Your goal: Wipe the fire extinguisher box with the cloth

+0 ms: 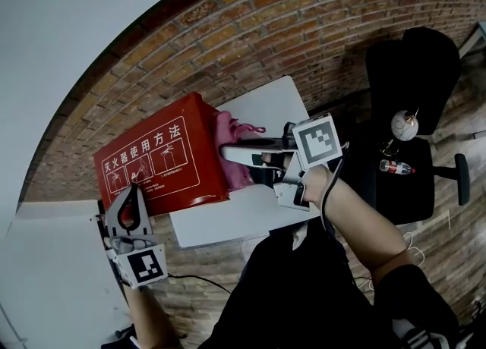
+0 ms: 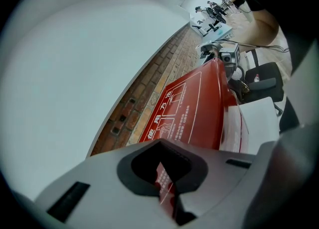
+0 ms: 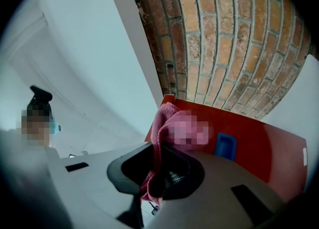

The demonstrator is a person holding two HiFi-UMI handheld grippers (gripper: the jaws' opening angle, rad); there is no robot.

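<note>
The red fire extinguisher box [image 1: 156, 159] with white printed instructions stands on a white table [image 1: 262, 105]. A pink cloth [image 1: 230, 143] lies bunched against the box's right side. My right gripper [image 1: 226, 155] is shut on it and holds it to that side. In the right gripper view the cloth [image 3: 168, 126] hangs between the jaws of the right gripper [image 3: 154, 180], in front of the red side [image 3: 259, 148] with its blue handle [image 3: 225, 145]. My left gripper [image 1: 135, 190] is shut, its tips at the box's lower left edge. The box face [image 2: 187, 108] fills the view beyond the left gripper [image 2: 167, 185].
A brick wall [image 1: 304, 21] runs behind the table, with a white wall [image 1: 68, 29] to the left. A black office chair [image 1: 414, 112] stands to the right and carries a round white object [image 1: 405, 124] and a bottle [image 1: 396, 167]. A cable trails from my right gripper.
</note>
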